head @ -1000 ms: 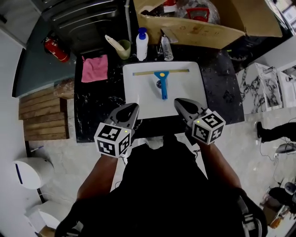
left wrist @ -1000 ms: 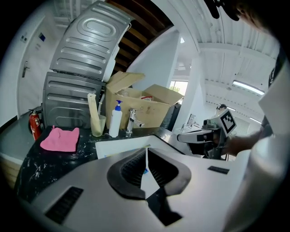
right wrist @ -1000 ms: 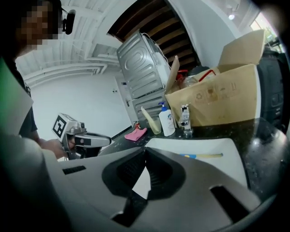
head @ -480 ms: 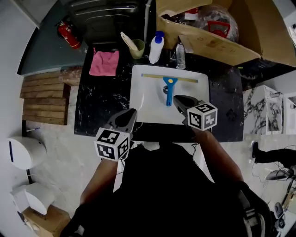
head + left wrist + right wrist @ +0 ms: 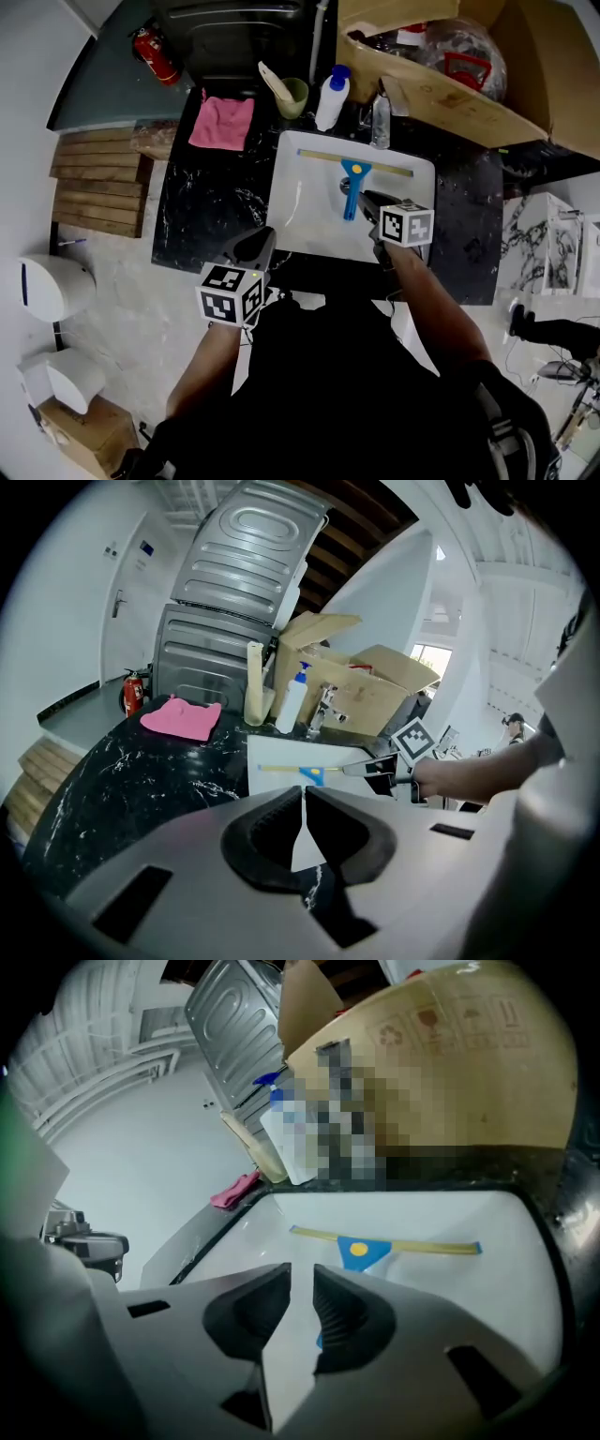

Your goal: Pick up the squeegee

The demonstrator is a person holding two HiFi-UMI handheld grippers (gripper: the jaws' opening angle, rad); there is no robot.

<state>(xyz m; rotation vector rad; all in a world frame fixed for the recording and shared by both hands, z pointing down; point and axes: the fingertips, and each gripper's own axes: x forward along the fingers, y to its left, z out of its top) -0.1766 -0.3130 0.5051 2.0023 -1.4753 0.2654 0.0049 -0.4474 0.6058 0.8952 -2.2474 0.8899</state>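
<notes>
The squeegee [image 5: 352, 184] has a blue handle and a long yellow blade, and it lies flat in the white sink [image 5: 300, 202]. My right gripper [image 5: 368, 201] reaches over the sink's near half, its tip beside the handle's near end. In the right gripper view its jaws [image 5: 302, 1275] are opening with nothing between them; the squeegee's blue head [image 5: 360, 1251] shows just beyond the right finger. My left gripper [image 5: 260, 238] hangs at the counter's front edge, left of the sink, shut and empty [image 5: 304, 795]. The squeegee [image 5: 310, 773] lies far ahead of it.
On the black marble counter [image 5: 206, 206] a pink cloth [image 5: 222, 122] lies at the back left. A green cup [image 5: 292, 96], a white bottle [image 5: 332, 97] and a faucet [image 5: 379, 114] stand behind the sink. An open cardboard box [image 5: 469, 80] stands at the back right.
My right gripper has moved forward and down over the sink, close to the squeegee's handle. The left gripper has sunk a little at the counter's front edge.
</notes>
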